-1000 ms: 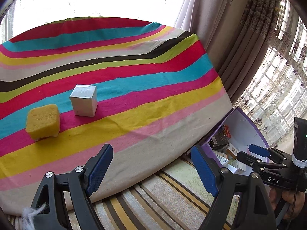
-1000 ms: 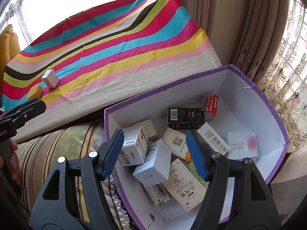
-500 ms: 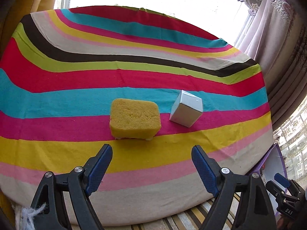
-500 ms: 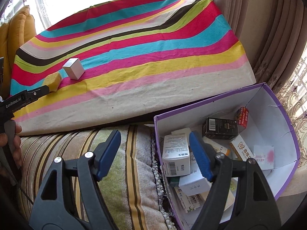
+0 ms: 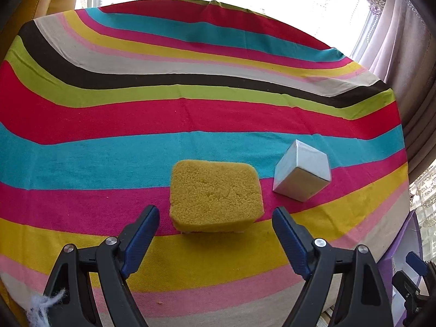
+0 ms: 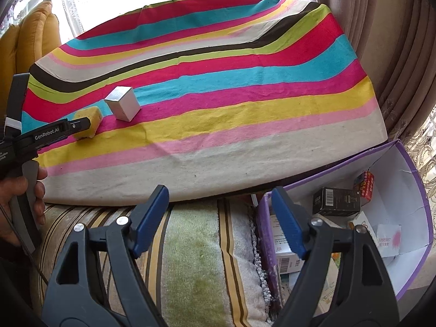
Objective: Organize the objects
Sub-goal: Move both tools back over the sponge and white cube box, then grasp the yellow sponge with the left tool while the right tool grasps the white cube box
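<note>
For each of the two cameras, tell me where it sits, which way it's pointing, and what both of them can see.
Left wrist: sits on the left gripper, looking down its open blue-padded fingers at the yellow rectangular sponge on the striped cloth.
Right wrist: sits on the right gripper, open, facing across the striped sofa cushion and the purple cardboard box; the person's left hand shows.
Shared: sponge, small silver cube box, cloth, and each other's gripper.
</note>
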### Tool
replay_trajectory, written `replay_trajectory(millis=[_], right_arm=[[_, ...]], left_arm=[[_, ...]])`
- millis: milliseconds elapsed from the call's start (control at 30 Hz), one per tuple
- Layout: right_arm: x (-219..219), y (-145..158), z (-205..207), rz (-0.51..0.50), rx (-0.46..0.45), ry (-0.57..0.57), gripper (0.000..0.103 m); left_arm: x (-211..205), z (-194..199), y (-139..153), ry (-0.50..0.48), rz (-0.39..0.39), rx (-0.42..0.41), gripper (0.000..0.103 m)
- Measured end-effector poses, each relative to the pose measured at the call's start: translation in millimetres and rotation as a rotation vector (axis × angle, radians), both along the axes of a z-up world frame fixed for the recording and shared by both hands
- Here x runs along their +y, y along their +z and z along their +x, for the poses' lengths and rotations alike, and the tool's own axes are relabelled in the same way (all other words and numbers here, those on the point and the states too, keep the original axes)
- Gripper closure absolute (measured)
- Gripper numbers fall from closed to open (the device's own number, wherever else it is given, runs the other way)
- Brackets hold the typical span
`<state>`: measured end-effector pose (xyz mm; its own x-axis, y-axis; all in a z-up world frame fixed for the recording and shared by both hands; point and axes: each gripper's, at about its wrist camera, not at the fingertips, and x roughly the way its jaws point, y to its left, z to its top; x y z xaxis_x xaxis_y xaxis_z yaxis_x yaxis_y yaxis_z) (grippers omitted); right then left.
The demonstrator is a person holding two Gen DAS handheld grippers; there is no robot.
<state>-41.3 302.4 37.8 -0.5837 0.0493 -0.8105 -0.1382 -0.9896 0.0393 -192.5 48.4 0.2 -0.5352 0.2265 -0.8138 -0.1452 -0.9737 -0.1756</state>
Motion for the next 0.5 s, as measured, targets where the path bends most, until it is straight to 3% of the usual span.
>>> replay_trajectory(millis=[233,433,500], right_arm=[[-17,3,-16,-0.005,0.016,0.021,0.022],[-36,3,-33,-0.011,0.027,0.043,0.021],[-44,2,-39,-0.014,0.031,0.05,0.021]], left_arm=[[2,-9,-6,0.002,-0.054,-0.001,0.018],[6,-13,-6,-0.034,-0.073,0.032,0.036],[4,-13,-6,-0.039,-0.074,0.039,0.036]])
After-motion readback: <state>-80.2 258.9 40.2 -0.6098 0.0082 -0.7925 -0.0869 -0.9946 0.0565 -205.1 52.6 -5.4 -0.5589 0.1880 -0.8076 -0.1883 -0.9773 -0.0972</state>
